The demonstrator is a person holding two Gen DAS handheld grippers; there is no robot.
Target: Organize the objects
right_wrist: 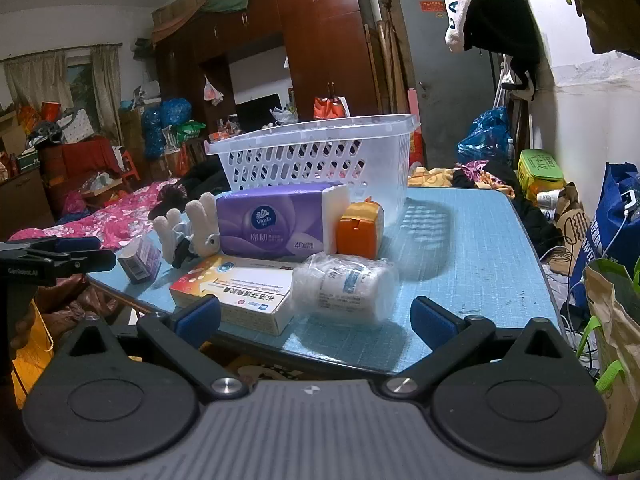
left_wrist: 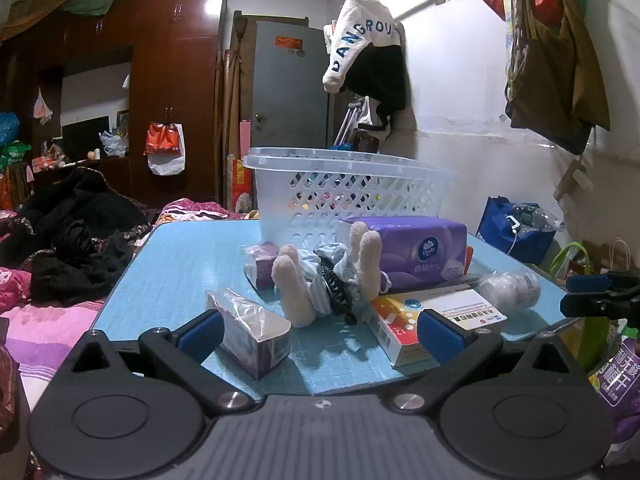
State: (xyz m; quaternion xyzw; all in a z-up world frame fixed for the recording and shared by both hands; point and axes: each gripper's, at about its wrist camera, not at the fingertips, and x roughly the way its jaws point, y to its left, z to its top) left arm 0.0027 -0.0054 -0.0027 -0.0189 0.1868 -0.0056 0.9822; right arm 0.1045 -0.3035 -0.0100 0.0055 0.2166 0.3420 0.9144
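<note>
A white slotted basket (left_wrist: pixel 348 188) (right_wrist: pixel 316 156) stands at the far side of the blue table mat (left_wrist: pixel 180 272) (right_wrist: pixel 460 248). In front of it lie a purple tissue pack (left_wrist: pixel 416 252) (right_wrist: pixel 276 220), a plush toy (left_wrist: pixel 320 280) (right_wrist: pixel 188 228), an orange-and-white medicine box (left_wrist: pixel 436 320) (right_wrist: pixel 236 292), a plastic-wrapped bottle (left_wrist: pixel 508 284) (right_wrist: pixel 344 284), a small purple box (left_wrist: pixel 256 340) (right_wrist: pixel 140 260) and an orange box (right_wrist: pixel 358 232). My left gripper (left_wrist: pixel 320 336) is open at the near edge, holding nothing. My right gripper (right_wrist: pixel 316 318) is open just short of the bottle, also holding nothing.
A second purple packet (left_wrist: pixel 260 264) lies behind the plush toy. A bed with dark clothes (left_wrist: pixel 72 248) is left of the table. Bags (right_wrist: pixel 612 320) crowd the floor on the right. Clothes hang on the wall (left_wrist: pixel 368 40) behind the basket.
</note>
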